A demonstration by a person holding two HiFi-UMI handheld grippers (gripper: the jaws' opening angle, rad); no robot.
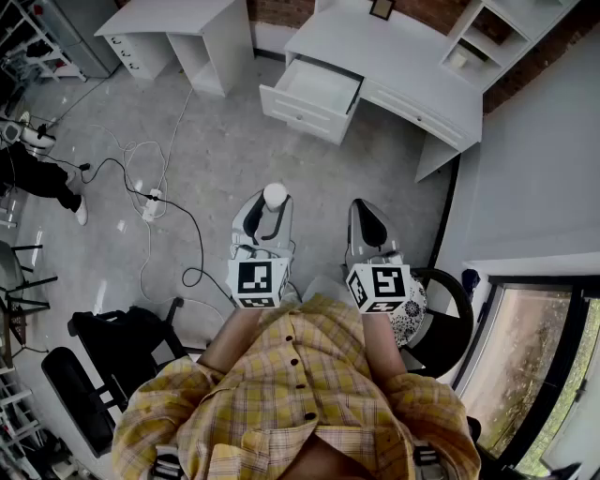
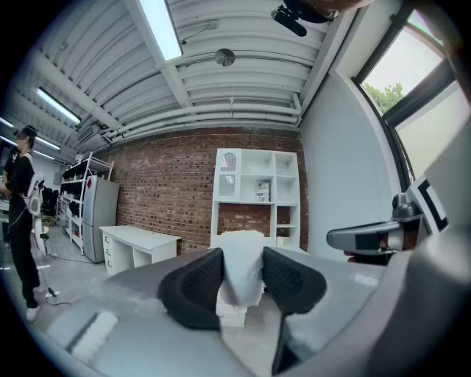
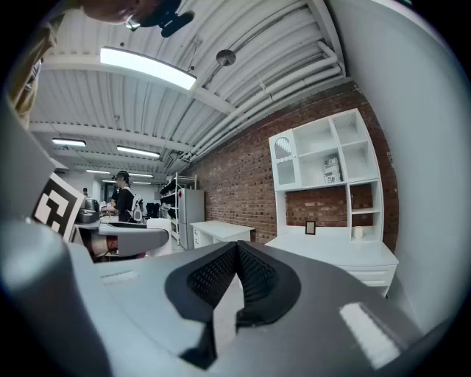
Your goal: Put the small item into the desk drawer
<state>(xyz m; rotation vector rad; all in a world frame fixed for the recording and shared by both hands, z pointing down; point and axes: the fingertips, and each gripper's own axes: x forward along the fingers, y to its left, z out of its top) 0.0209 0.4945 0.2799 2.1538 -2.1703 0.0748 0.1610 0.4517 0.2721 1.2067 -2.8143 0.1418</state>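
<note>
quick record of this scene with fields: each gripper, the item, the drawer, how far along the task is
left gripper: jaws closed on the small white item, held out in front
right gripper: shut, nothing between its jaws
drawer: pulled open on the white desk, ahead of both grippers
progress: small white item gripped, not yet in the drawer

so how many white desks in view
2: the hutch desk ahead, its drawer pulled open, and a plain desk at the head view's upper left. Others may be hidden.
</note>
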